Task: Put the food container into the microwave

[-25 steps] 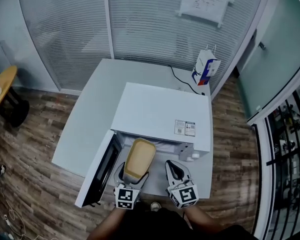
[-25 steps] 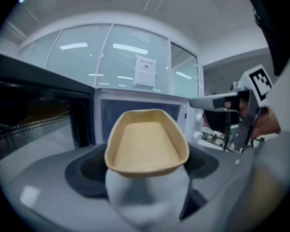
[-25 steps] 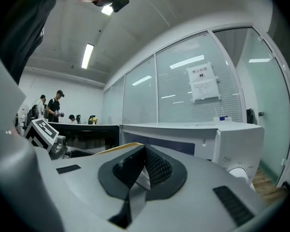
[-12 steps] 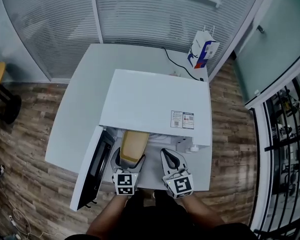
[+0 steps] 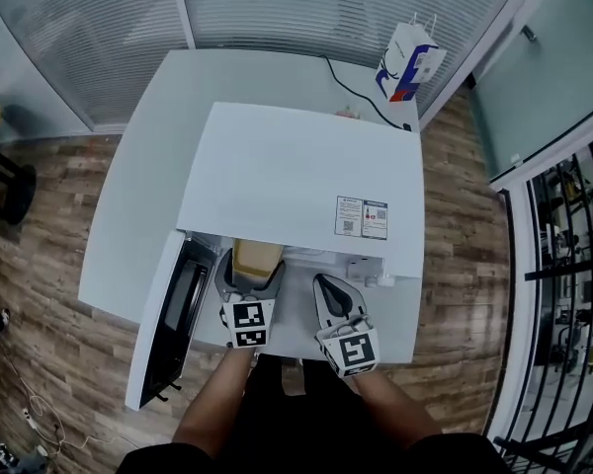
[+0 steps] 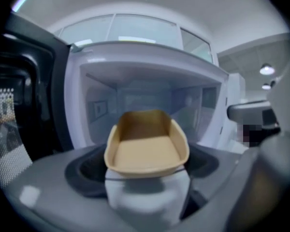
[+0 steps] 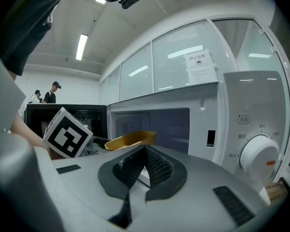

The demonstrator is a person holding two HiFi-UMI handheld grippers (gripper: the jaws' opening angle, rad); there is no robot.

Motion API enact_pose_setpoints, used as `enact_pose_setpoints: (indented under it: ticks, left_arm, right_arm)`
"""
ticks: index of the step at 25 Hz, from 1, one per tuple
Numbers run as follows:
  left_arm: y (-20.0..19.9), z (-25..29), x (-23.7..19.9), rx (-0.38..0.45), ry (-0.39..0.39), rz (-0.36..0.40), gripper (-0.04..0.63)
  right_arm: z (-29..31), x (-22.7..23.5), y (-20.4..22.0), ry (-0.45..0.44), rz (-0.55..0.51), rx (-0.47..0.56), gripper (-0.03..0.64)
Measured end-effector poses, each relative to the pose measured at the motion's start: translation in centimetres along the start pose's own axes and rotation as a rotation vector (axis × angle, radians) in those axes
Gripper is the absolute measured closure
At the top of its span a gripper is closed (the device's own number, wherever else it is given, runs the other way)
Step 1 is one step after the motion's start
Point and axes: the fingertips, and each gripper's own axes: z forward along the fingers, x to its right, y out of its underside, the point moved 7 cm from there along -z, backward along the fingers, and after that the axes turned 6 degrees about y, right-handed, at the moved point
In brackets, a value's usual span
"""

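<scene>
Holding the food container (image 6: 146, 146) by its near rim, left gripper (image 5: 248, 286) was clamped shut on it; container hung partway inside the open microwave (image 5: 296, 181), seemingly not yet set down. Right gripper (image 7: 142, 166): jaws were pressed together, empty.

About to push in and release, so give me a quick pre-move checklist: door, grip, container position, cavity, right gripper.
1. Microwave door open wide: ok.
2. Left gripper shut on food container: ok.
3. Container level: ok, by the left gripper view.
4. Container fully inside microwave: not ok, only at the opening.
5. Cavity floor free: cannot tell, the container hides most of it.
6. Right gripper shut, empty, beside the opening: ok.
</scene>
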Motion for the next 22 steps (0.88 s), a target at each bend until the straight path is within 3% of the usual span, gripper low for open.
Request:
enact_pose_setpoints:
  ticks: [7,15,22]
  left_arm:
    - [-0.1,2.2,0.0,-0.038,-0.058,0.078,0.126]
    - [-1.2,4.0,0.2,-0.044,-0.063,0.043,0.126]
    - [-1.5,5.6,0.2,-0.057,-0.073,0.06,0.115]
  right_arm:
    - [1.1,0.6,0.7,0.013,0.029,-0.007,0.611]
    - [1.3,0.9,2.2,0.019,0.057,-0.039,0.611]
    - [1.1,0.7,3.0,0.016,0.068,-0.059,0.611]
